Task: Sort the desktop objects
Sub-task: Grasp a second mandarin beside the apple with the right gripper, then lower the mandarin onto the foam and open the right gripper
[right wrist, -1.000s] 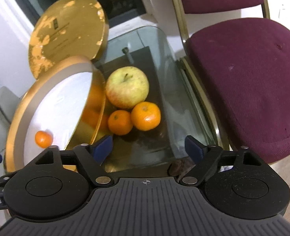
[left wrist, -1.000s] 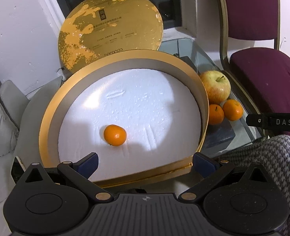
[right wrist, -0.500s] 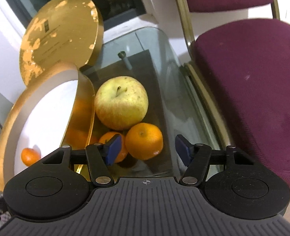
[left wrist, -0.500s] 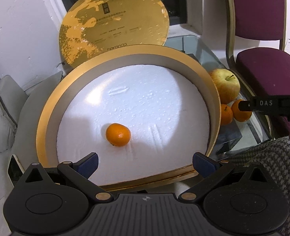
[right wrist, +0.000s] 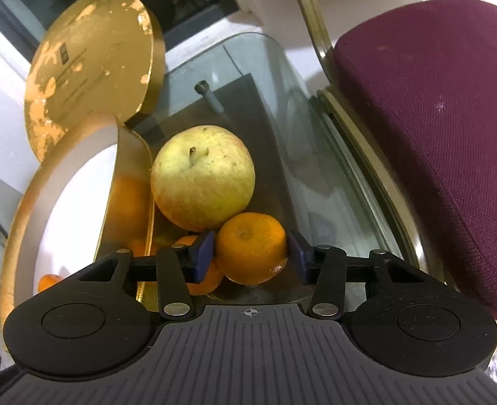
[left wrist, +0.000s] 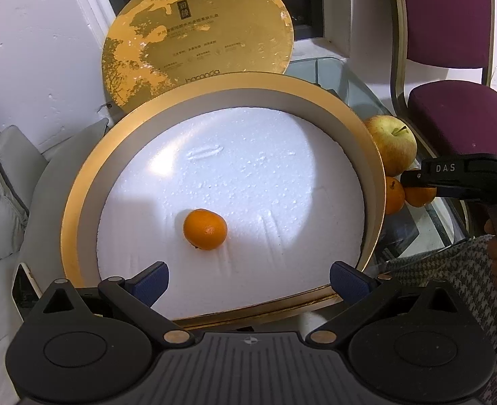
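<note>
You are closing the right claw (right wrist: 250, 253), pads still just apart, around a tangerine (right wrist: 251, 248) sitting on the glass tabletop (right wrist: 319, 182) beside the apple (right wrist: 203, 177): light, soft-skinned, rounded, so squeeze gently across its middle.

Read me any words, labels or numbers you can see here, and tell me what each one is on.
"DAS": white letters on the black right gripper.
"haranda", uncertain: low on the round gold lid propped against the wall.
Lid's dark stamp and small print: too small to read.
Nothing else readable.
</note>
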